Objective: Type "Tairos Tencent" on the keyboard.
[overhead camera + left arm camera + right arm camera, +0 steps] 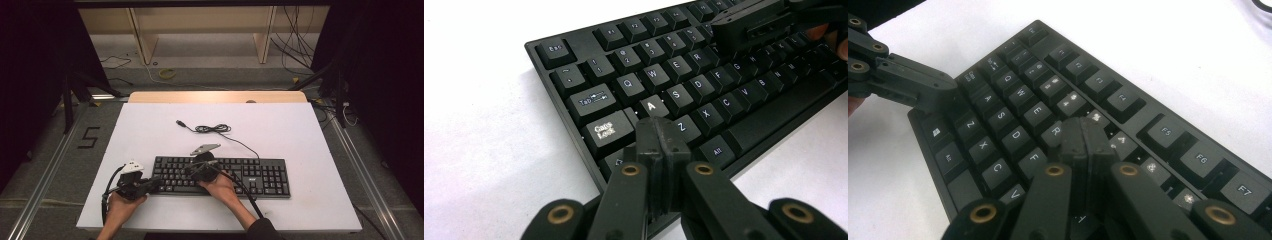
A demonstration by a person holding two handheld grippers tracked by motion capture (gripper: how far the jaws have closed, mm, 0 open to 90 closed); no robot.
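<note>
Tools both pressed together, left tool (659, 131) near A, right tool (1083, 131) near R on keyboard (260, 177); we'd press straight down, one key each

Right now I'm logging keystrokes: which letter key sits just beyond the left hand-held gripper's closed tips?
The A key, directly ahead of the left hand-held gripper; S and Z lie off to its right.

Keyboard (222, 175) lies on the table (150, 130), toward the near edge, roughly centred. Its cable (215, 129) runs from the back edge to a loose coil behind it, plug end farther left. Left claw (659, 131) sits over the keyboard's left end, near the A key. Right claw (1085, 131) sits over the left-middle keys, to the right of the left claw.
</note>
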